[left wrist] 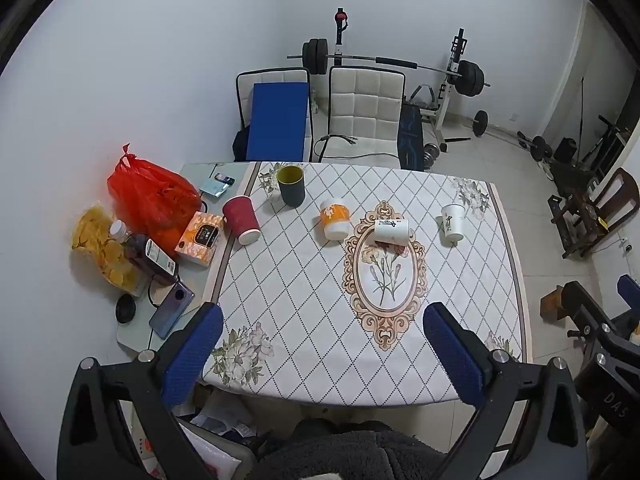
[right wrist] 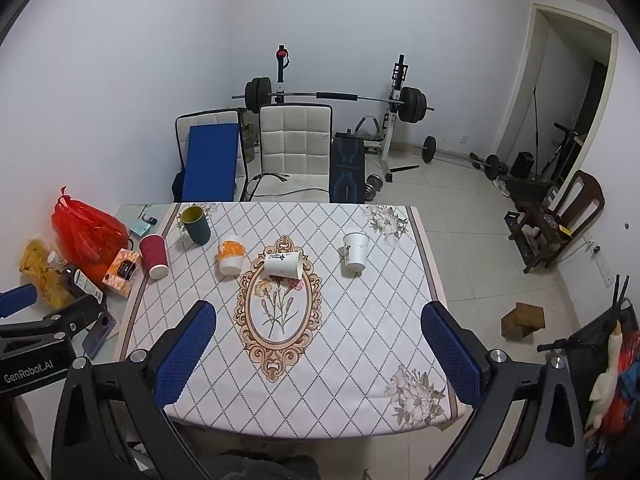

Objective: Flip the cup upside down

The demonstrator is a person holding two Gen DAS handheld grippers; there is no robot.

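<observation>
**Five cups on the bench, both grippers spread wide and empty**

The left gripper (left wrist: 322, 344) hangs above the near edge of the bench (left wrist: 304, 312) with its blue-padded fingers (left wrist: 192, 356) far apart and nothing between them. The right gripper (right wrist: 318, 344) is held the same way, fingers wide and empty, above the near edge of the patterned cloth.

Five cups stand or lie in a loose row across the far half of the bench. From the left: a red paper cup (left wrist: 241, 219) at the cloth's left border, a dark mug with a yellow inside (left wrist: 291, 185) upright behind it, an orange-and-white cup (left wrist: 334, 218), a white paper cup lying on its side (left wrist: 392, 231) at the top of the oval flower medallion, and a white printed paper cup (left wrist: 453, 222) apart to the right.

Left of the cloth sit a red plastic bag (left wrist: 152, 196), an orange box (left wrist: 199, 238), a dark bottle (left wrist: 150, 254) and a phone (left wrist: 171, 310).
</observation>
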